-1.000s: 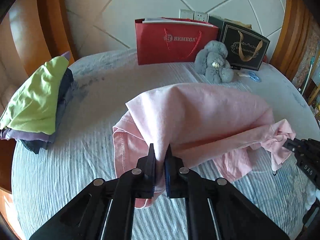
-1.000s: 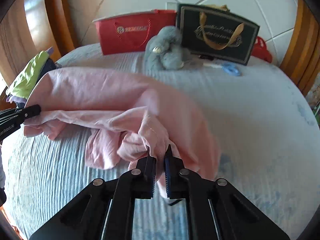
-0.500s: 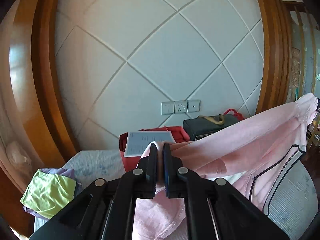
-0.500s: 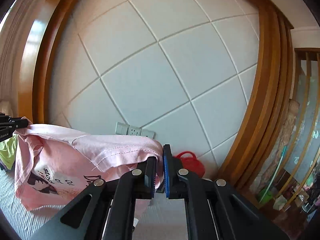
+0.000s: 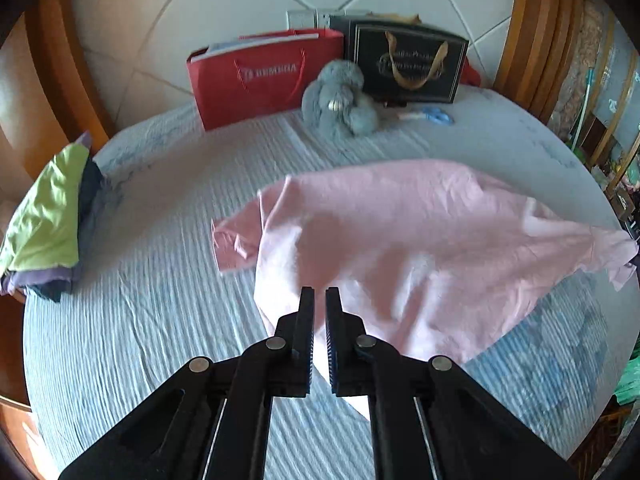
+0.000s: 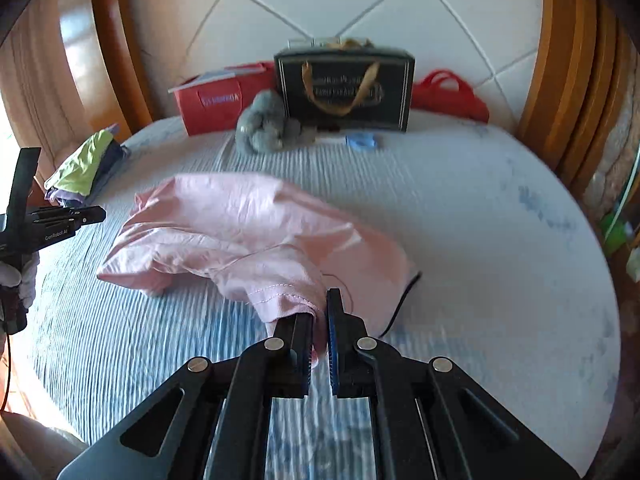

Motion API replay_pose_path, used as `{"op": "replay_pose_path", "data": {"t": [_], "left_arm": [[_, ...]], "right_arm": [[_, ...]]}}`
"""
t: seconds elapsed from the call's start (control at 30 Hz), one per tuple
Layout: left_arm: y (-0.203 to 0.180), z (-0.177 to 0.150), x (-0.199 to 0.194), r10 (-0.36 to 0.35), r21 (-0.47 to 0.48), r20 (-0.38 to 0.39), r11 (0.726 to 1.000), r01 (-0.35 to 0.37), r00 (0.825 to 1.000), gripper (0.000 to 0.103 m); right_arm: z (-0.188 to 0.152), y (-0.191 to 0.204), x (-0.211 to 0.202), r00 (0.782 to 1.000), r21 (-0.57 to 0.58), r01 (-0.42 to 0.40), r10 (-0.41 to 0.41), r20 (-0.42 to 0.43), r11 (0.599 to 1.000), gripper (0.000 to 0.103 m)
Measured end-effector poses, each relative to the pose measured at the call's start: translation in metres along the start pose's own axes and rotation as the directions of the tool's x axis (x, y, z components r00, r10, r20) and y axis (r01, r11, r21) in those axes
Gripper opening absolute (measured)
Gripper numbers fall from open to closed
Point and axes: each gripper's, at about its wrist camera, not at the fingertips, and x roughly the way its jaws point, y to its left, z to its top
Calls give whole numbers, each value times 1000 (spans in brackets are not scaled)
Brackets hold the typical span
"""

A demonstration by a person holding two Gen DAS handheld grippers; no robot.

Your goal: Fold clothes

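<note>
Right gripper (image 6: 319, 312) at 6 o'clock, clamped on a hem of the pink shirt (image 6: 256, 232). Left gripper (image 5: 319, 300) nearly closed, shirt fabric behind the narrow gap; whether pinched, cannot tell. Shirt spread rumpled mid-bed on the blue striped bedspread (image 5: 140, 320). Folded clothes stack (image 5: 48, 216) at 9 o'clock. Farther, at 12 o'clock: grey plush toy (image 5: 340, 100), red bag (image 5: 264, 76), black bag (image 5: 412, 64).
</note>
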Motion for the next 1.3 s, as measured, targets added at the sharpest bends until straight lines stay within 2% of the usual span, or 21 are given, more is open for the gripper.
{"op": "replay_pose_path", "data": {"t": [0.13, 0.17, 0.23, 0.27, 0.3, 0.33, 0.37, 0.4, 0.53, 0.67, 0.8, 0.83, 0.87, 0.9, 0.93, 0.97, 1.0, 1.03, 1.1, 1.17, 1.3], "left_arm": [[11, -32, 20, 11, -26, -106, 1000, -14, 994, 4], [15, -33, 21, 9, -42, -110, 999, -14, 994, 4], [28, -26, 20, 16, -86, -95, 996, -24, 995, 6], [33, -19, 20, 11, -109, -79, 994, -20, 997, 11], [38, -11, 21, 6, -132, -63, 991, -14, 998, 17], [43, -4, 21, 1, -155, -47, 988, -8, 999, 34], [49, 3, 21, -3, -178, -31, 984, -2, 1000, 47], [53, 11, 26, -2, -188, -25, 982, -3, 1000, 49], [67, 41, 47, 10, -212, -27, 977, -16, 1000, 49], [62, 56, 82, 13, -215, -74, 976, -29, 997, 49], [53, 56, 107, 13, -224, -115, 974, -38, 993, 47], [50, 55, 110, 15, -225, -125, 973, -43, 992, 28], [48, 53, 114, 18, -226, -135, 973, -48, 991, 4], [45, 52, 112, 28, -212, -135, 976, -57, 990, 4], [41, 50, 111, 40, -197, -134, 978, -66, 990, 4], [38, 48, 110, 51, -182, -132, 980, -75, 990, 3], [35, 48, 105, 65, -162, -124, 983, -85, 990, 3], [36, 46, 97, 59, -163, -114, 984, -77, 992, 3], [38, 43, 79, 42, -169, -93, 984, -58, 995, 3], [41, 36, 58, 14, -170, -73, 985, -27, 997, 3], [36, 4, 23, -15, -90, -75, 996, 9, 997, 3]], "right_arm": [[-54, -9, 32, 982, 62, -78, 88, -169, 995, 6], [-61, -11, 39, 973, 71, -93, 106, -206, 993, 7], [-69, -15, 40, 969, 85, -86, 103, -223, 993, 15], [-69, -20, 37, 970, 96, -89, 108, -219, 991, 19], [-65, -22, 32, 974, 106, -82, 102, -204, 991, 30], [-63, -28, 26, 978, 114, -67, 87, -187, 991, 47], [-59, -35, 21, 983, 125, -58, 79, -168, 990, 53], [-55, -42, 16, 986, 136, -51, 71, -148, 989, 58], [-29, -71, 4, 997, 182, -21, 34, -70, 983, 58], [6, -91, 29, 998, 188, 11, 0, -57, 982, 59], [36, -98, 83, 994, 186, 3, 16, -104, 983, 60], [41, -97, 97, 993, 184, 7, 16, -121, 983, 61], [45, -97, 111, 990, 181, 10, 15, -137, 983, 64], [47, -96, 126, 986, 185, 8, 23, -166, 983, 64], [48, -96, 140, 980, 189, 6, 31, -195, 982, 57], [48, -93, 153, 973, 184, 10, 33, -228, 983, 42], [48, -89, 165, 963, 162, 26, 19, -269, 986, 8], [48, -83, 170, 960, 140, 38, 3, -281, 989, 2], [51, -74, 156, 977, 112, 22, 2, -214, 993, 2], [29, -72, 137, 974, 117, -6, 33, -225, 993, 2], [-15, -69, 98, 963, 133, -63, 95, -254, 989, 2]]}}
